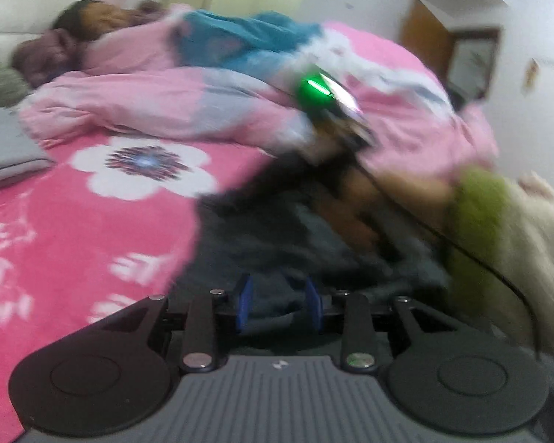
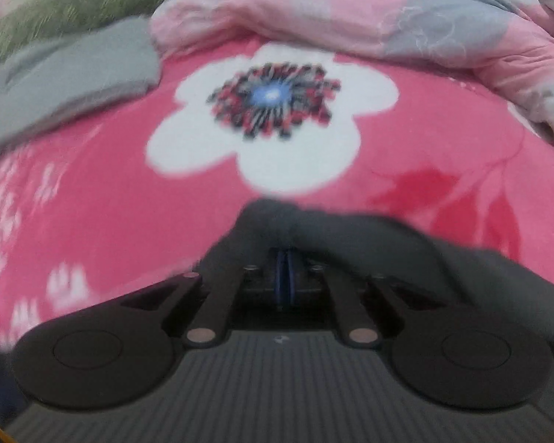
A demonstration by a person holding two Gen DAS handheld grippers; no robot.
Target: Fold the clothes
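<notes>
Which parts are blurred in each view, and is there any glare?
Left wrist view: the other gripper and dark garment are motion-smeared, and a green light glares. Right wrist view: the flower print is softly blurred; no glare.

The bedsheet (image 2: 129, 192) is a soft, matt, fleecy-looking pink cloth printed with white flowers, and the dark grey garment (image 1: 277, 243) lying on it is a dull, limp knit-like fabric. Beyond the sheet's large flower, the quilt (image 2: 314, 11) is thin, crumpled, smooth cotton-like cloth, and the folded grey cloth (image 2: 74, 81) beside it looks matt and thick. Each gripper (image 2: 285, 280) is matt black plastic with a ribbed grey base, small shiny metal pins and blue rubbery-looking pads (image 1: 315, 302).
</notes>
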